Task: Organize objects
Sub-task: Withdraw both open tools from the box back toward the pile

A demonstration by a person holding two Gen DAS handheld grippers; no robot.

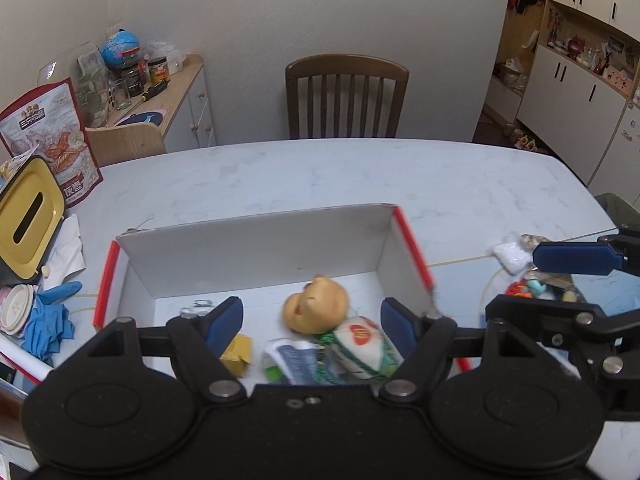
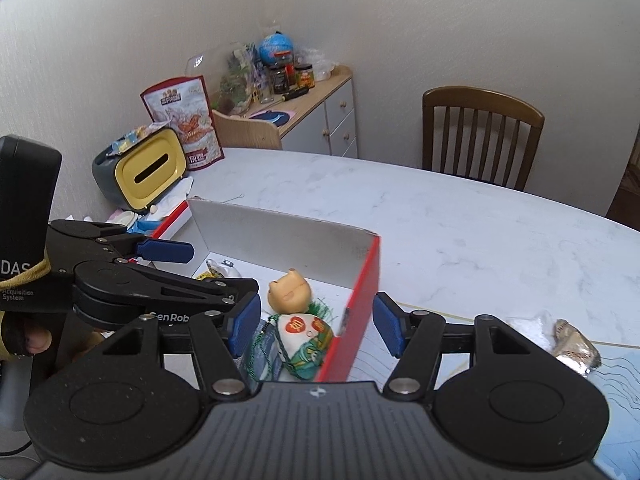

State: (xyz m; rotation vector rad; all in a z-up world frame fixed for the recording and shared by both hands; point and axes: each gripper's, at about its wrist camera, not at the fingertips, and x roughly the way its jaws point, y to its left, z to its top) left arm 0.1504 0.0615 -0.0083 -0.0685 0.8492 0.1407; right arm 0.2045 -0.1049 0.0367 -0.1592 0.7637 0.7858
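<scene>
Black left gripper (image 1: pixel 312 322), blue-padded, agape.

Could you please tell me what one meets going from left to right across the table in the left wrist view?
Yellow-faced tissue box → crumpled blue glove → red-edged white cardboard box holding a tan bear-head toy → small white packet → blue-padded right gripper.

a red-edged white box (image 1: pixel 260 240) sits open on the table — inside, toward 5 o'clock, a tan toy head (image 1: pixel 316 304) (lying tilted), a white-and-green pouch (image 1: pixel 362 344) touching it, a yellow carton (image 1: pixel 238 354) at 7.
</scene>
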